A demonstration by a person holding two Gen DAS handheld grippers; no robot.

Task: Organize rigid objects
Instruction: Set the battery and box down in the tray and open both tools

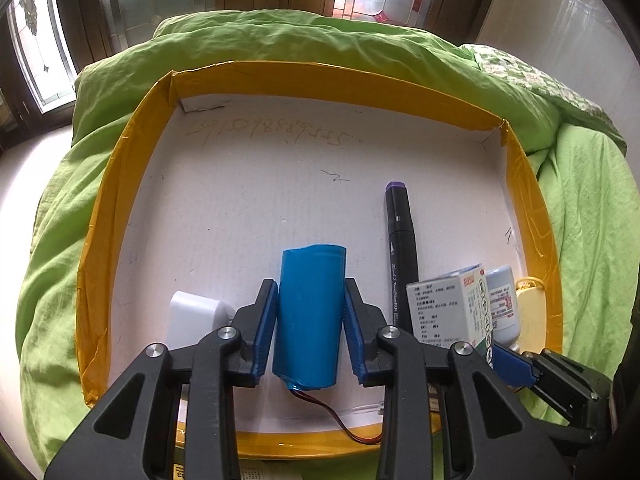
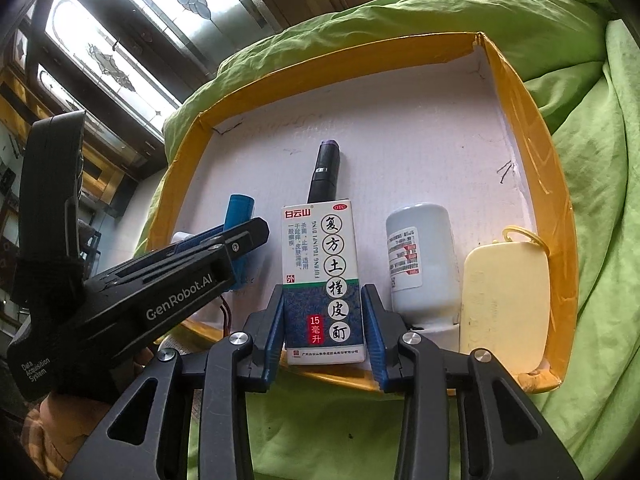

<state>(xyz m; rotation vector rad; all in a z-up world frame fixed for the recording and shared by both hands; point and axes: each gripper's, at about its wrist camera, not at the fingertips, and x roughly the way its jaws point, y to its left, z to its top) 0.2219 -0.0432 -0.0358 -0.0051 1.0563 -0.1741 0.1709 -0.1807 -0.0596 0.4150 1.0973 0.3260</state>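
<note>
A white tray with a yellow taped rim point(image 1: 120, 168) lies on a green quilt. My left gripper point(image 1: 310, 292) is shut on a blue cylindrical battery point(image 1: 310, 304) with red wires, low over the tray's near side. My right gripper point(image 2: 323, 296) is shut on a white and blue medicine box point(image 2: 322, 276) held upright at the tray's near edge; the box also shows in the left wrist view point(image 1: 448, 306). A black marker with a purple cap point(image 1: 400, 240) lies in the tray between the battery and the box.
A white bottle point(image 2: 424, 260) and a pale yellow case point(image 2: 504, 308) sit in the tray's near right corner. A white block point(image 1: 192, 312) lies left of the battery. The green quilt point(image 1: 320, 44) surrounds the tray. Windows stand behind.
</note>
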